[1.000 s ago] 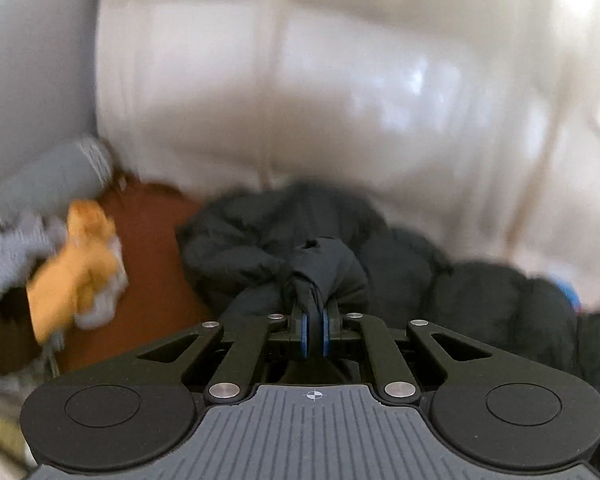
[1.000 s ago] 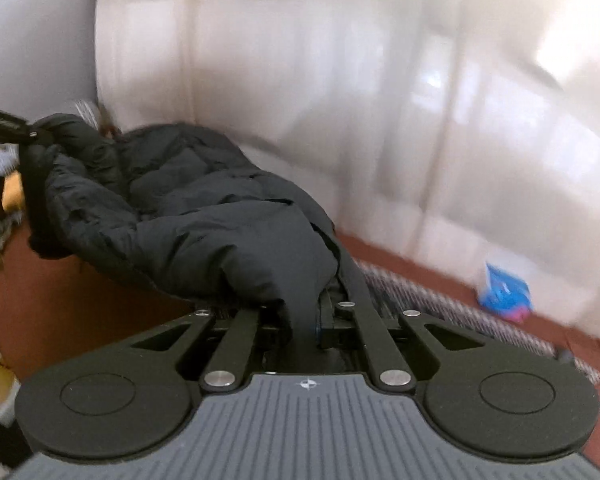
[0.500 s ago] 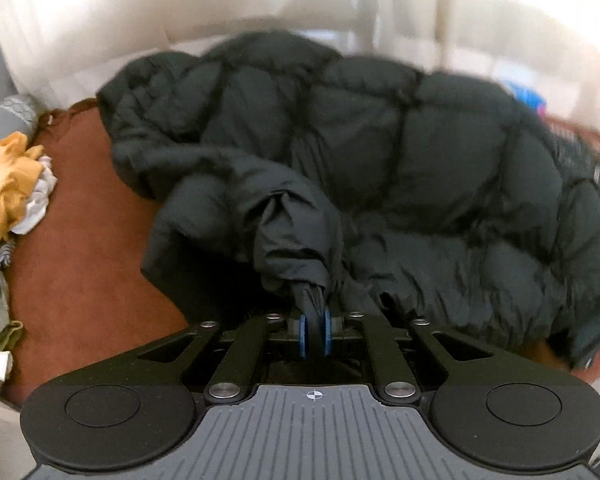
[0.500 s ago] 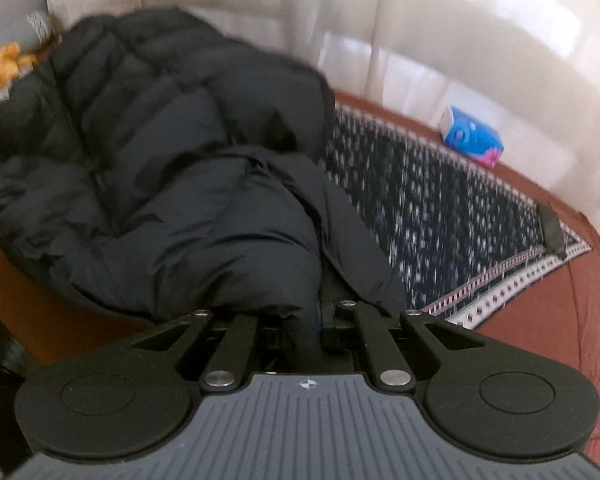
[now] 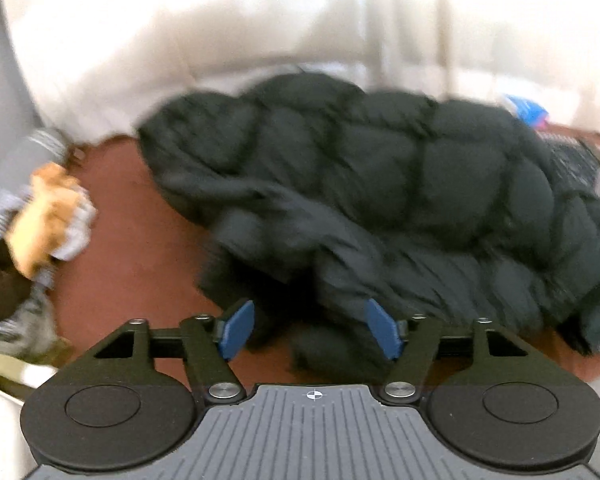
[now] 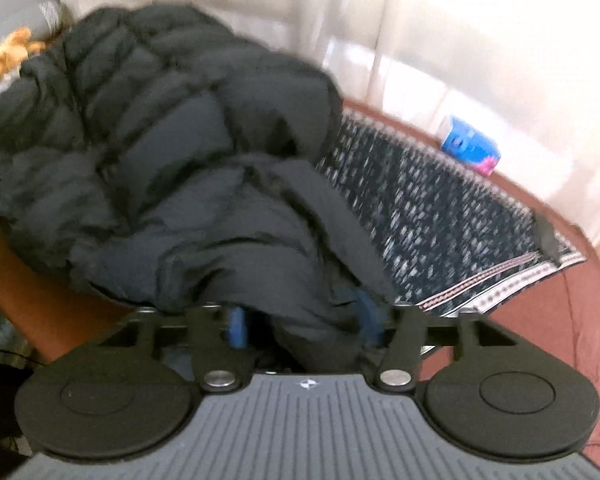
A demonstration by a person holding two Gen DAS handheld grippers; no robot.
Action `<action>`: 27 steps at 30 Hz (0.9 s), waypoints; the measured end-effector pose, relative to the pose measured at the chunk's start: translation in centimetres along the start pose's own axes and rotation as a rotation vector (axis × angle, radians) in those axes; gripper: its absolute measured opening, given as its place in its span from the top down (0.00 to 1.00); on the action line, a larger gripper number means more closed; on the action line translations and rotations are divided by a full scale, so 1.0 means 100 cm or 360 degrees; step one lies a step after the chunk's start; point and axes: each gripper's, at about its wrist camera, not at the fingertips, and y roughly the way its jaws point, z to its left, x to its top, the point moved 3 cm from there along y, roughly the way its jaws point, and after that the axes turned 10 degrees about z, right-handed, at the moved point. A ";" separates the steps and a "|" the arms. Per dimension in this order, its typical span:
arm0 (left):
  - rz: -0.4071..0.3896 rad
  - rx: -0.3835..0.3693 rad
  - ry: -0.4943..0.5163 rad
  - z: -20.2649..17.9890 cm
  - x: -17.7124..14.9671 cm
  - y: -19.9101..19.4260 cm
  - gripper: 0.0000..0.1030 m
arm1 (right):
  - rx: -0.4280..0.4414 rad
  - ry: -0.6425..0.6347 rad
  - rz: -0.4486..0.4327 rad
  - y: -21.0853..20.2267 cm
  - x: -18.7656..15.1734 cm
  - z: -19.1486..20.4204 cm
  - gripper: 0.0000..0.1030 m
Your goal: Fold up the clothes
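Fabric of the black quilted puffer jacket (image 5: 380, 184), pinched in both tongs a second ago, is now being let go. The left gripper (image 5: 310, 330) is opening, blue pads clear of the cloth below them; the right gripper (image 6: 302, 326) is opening too, jacket fabric draped loosely between its jaws. Beyond, the jacket lies heaped on the rust-brown bed cover (image 5: 140, 248), laid down and ready for smoothing and folding.

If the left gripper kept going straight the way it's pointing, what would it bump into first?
Most likely the black puffy jacket. The left gripper points down at it, its jaws opening, and a dark fold of it already lies between them. The picture is blurry, so the depth is uncertain.
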 end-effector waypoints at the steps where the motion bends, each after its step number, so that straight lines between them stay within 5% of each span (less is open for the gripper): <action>1: -0.0029 0.0048 -0.0009 0.010 0.004 -0.002 0.22 | -0.0008 0.0002 -0.0023 -0.008 0.002 -0.002 0.38; 9: 0.0082 0.0208 0.0035 0.040 0.017 0.066 0.26 | 0.0091 -0.0018 -0.0288 -0.051 0.061 0.017 0.39; 19: 0.0069 -0.0002 -0.0086 0.045 0.029 0.116 0.26 | 0.0446 -0.0353 -0.0397 -0.047 0.182 0.103 0.38; 22: 0.0094 -0.0100 -0.0217 0.056 0.030 0.121 0.59 | 0.0596 -0.0453 -0.0390 -0.034 0.228 0.141 0.38; 27: 0.0090 -0.0181 -0.0306 0.064 0.022 0.120 0.71 | 0.0757 -0.0716 -0.0312 -0.001 0.303 0.236 0.32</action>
